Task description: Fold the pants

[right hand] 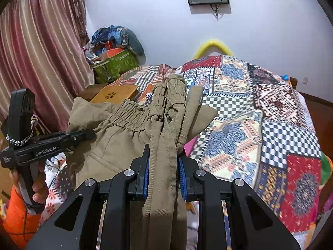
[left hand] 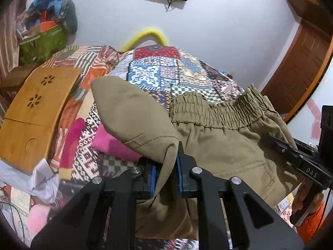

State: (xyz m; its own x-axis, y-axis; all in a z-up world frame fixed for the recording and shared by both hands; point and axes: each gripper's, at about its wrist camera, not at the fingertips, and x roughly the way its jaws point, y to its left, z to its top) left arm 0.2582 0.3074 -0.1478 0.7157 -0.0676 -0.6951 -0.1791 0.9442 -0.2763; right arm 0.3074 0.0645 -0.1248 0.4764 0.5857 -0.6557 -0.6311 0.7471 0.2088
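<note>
We have the left tool (left hand: pixel 165 180) pinching a hemmed edge of the khaki pants (left hand: pixel 218 145) between its blue pads, low in the middle of the left wrist frame, and the right tool (right hand: pixel 163 176) likewise pressed onto a thick bunch of the same cloth, several layers gathered between its pads. Outward from the tools, the pants hang in the air between our two hands, above the bed's patchwork bedspread (right hand: pixel 270 114) rather than lying on it. We judge the fold to be partway: the layers in the right tool suggest the garment is already doubled over, but nothing is laid flat yet, so setting down, smoothing and any further fold remain. The pants are plain khaki twill with a gathered elastic waistband (left hand: pixel 220 110) showing right of centre in the left view, and they look soft, limp and rumpled.
</note>
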